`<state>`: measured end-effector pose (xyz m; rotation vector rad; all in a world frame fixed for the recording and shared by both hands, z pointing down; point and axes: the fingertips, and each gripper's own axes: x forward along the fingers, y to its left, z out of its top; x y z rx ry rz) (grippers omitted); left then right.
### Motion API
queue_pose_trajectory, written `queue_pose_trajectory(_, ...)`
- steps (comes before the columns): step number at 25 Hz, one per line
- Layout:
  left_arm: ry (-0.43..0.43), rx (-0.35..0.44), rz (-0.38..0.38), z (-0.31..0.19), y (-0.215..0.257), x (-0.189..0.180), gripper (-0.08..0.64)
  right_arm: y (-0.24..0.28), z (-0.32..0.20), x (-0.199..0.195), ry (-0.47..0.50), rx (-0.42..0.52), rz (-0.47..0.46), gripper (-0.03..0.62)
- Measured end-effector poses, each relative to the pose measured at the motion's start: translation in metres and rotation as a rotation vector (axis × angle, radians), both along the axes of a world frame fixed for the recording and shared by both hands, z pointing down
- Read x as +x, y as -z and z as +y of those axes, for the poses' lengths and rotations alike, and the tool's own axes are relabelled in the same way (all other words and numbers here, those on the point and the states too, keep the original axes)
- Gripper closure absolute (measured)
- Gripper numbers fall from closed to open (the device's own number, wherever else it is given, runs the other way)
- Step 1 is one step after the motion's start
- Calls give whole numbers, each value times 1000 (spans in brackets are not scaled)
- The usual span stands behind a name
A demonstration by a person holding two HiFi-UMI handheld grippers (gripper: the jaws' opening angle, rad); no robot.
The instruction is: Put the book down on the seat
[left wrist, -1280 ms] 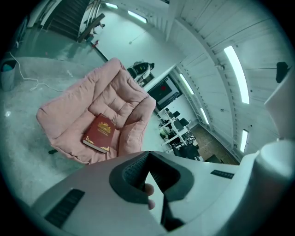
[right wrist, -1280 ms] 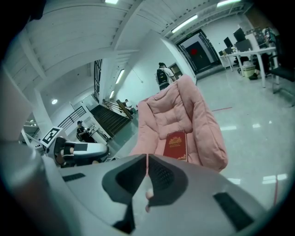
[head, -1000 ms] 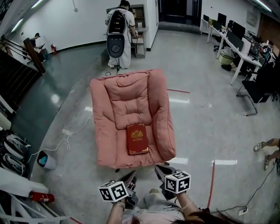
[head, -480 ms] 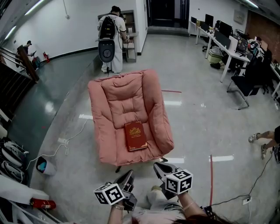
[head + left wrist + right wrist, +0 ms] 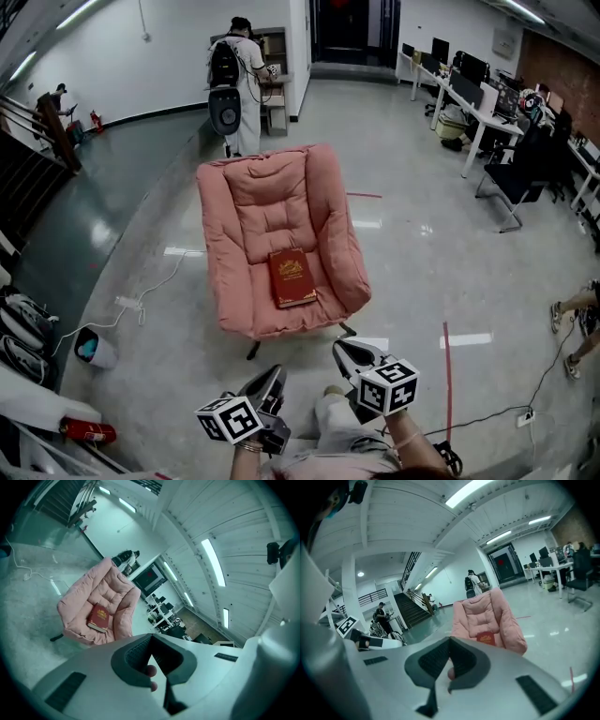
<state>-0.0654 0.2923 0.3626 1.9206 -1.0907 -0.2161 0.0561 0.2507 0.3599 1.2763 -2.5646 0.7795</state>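
Withdrawing left gripper point(image 5: 275, 372), right gripper point(image 5: 343, 348), book point(image 5: 292, 277) on seat point(image 5: 272, 211)

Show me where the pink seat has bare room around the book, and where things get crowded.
Bare cushion lies between the book and the chair's left armrest. The floor right of the chair is open. Crowded: the power strip and small bin near the head view's left edge.

The book point(image 5: 292, 277) lies on the armchair point(image 5: 267, 202) seat, with the left hand-held gripper point(image 5: 273, 375) and right hand-held gripper point(image 5: 346, 348) side by side before it, well apart from it.
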Motion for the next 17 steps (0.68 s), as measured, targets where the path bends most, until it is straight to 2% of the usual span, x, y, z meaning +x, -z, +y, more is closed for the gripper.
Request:
queue_pose_trajectory(9, -45, 55, -44, 45, 17, -6, 561, 28, 50, -6, -24, 91, 10, 577)
queue_pose_trajectory(17, -19, 116, -38, 66, 28, -8, 561, 41, 79, -7, -45, 150, 38, 577)
